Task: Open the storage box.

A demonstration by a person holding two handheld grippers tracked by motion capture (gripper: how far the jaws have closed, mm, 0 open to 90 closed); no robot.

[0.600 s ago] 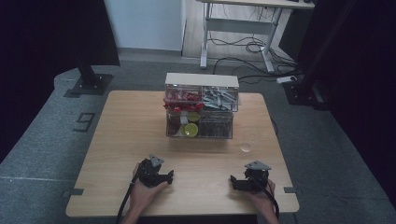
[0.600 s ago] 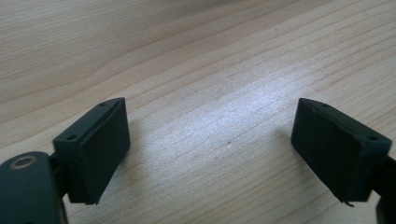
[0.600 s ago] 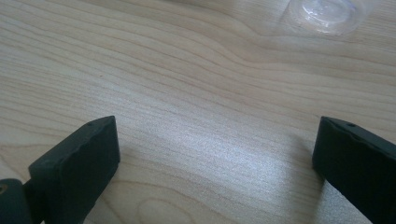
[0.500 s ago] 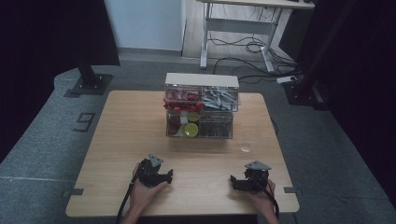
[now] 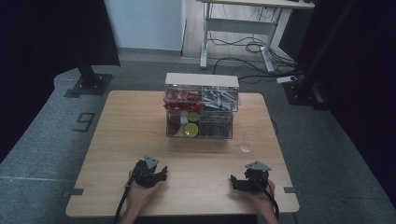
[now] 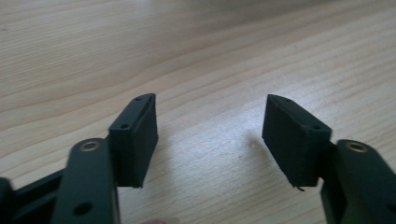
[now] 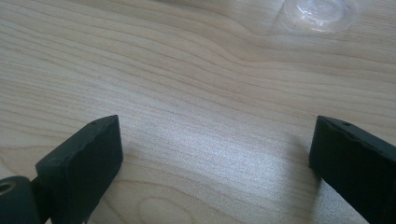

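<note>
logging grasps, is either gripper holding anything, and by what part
Nothing is held. The left gripper and right gripper both stand open over bare table.

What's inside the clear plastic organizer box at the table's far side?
The clear plastic organizer box shows red items, grey metallic pieces, a yellow-green round object and dark contents. Exact identities are too small to tell.
</note>
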